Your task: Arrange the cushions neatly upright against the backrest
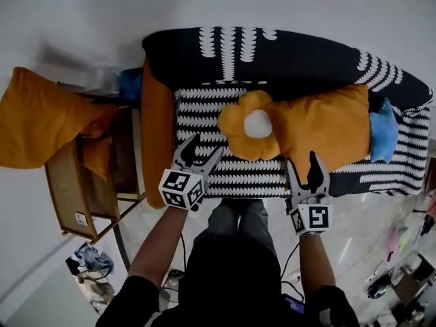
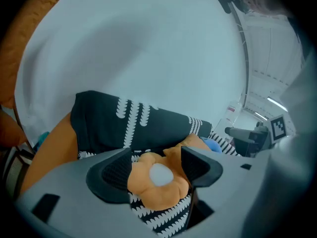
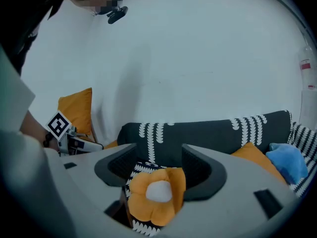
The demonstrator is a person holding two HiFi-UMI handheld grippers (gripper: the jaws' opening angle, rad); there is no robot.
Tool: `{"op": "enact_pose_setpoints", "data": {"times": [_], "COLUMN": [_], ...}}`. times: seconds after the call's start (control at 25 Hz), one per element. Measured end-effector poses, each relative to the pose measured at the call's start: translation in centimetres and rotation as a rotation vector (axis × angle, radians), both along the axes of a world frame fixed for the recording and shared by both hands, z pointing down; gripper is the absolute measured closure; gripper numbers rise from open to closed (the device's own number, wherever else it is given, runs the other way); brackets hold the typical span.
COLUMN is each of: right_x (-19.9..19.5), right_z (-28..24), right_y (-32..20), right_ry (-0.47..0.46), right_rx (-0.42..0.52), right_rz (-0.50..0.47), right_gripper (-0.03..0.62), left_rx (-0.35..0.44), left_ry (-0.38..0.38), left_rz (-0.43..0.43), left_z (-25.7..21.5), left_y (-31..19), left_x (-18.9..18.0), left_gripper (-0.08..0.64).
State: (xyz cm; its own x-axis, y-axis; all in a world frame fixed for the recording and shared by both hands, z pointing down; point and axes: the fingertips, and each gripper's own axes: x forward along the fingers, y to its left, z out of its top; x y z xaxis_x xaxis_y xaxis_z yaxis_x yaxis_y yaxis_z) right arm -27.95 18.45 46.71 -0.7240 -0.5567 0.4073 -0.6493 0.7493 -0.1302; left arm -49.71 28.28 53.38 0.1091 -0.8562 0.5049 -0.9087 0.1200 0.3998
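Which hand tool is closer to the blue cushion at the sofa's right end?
Right. The right tool hovers at the seat's front, left of the blue cushion; the left tool is farther left, beyond the flower cushion.

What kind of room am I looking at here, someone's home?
Probably a living-room corner, perhaps staged: a sofa in a black-and-white cover against a plain wall, a flower-shaped cushion and an orange cushion on its seat, and a wooden rack beside it.
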Motion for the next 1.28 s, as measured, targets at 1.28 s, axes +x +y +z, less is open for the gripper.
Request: {"op": "enact_pose_setpoints", "data": {"times": [1.28], "right_x": [5.0], "right_z": [9.5], "right_y": [-1.8], "right_ry": [0.119], "right_rx": [-0.184], "right_rz": [-0.002], "right_gripper": [0.298], "left_rx": [-0.368], "left_ry": [0.043], "left_rz": [0.15], "left_z": [24.2], "left_y": [-8.3], "left_x": [3.1], "left_gripper": [0.303]}}
